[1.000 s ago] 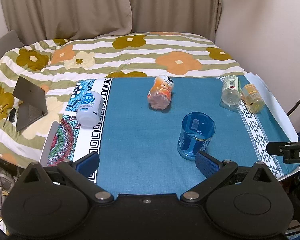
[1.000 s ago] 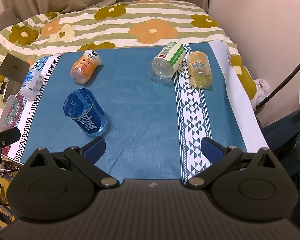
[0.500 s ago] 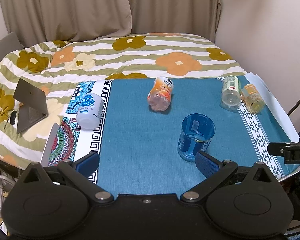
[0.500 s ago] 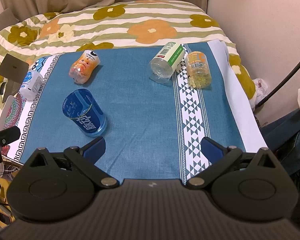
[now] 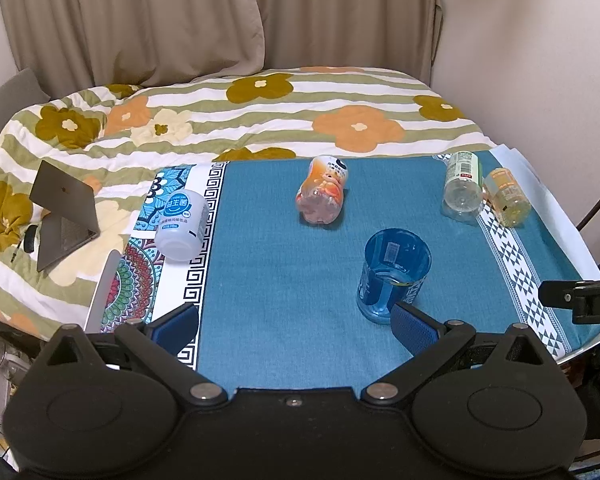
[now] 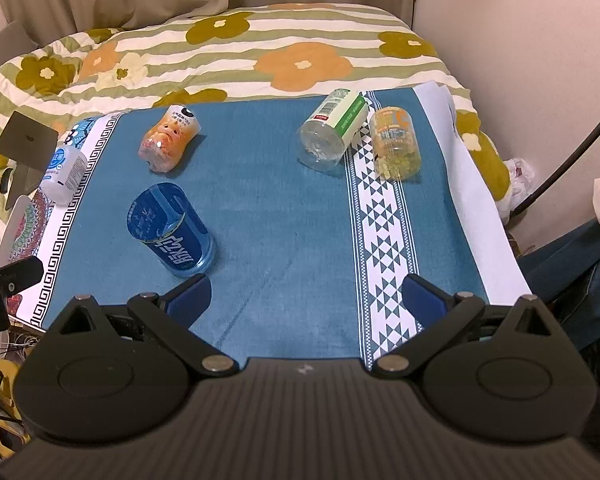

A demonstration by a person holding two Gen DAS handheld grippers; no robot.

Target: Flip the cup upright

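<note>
The blue cup [image 5: 394,272] stands on its end on the blue cloth [image 5: 280,280], near the front edge. From the left wrist view its top looks open and I can see down inside, so it seems to be the right way up. That is how the task wants a cup to be, but I can't tell who put it so. From the right wrist view the print on it reads upside down, so I'm not 100% sure which end is the mouth. Four more things lie on their sides: a white bottle [image 5: 182,220] at the left, an orange one [image 5: 322,194] in the middle at the back, and a green-label one [image 5: 462,186] touching or just beside a yellow one [image 5: 506,198] at the right. If those count as cups too, they are what's left. The left claw [image 5: 294,320] is spread wide and holds nothing, w/ one finger just in front of the blue cup. The right claw [image 6: 306,294] is spread wide too, and it also holds nothing.
</note>
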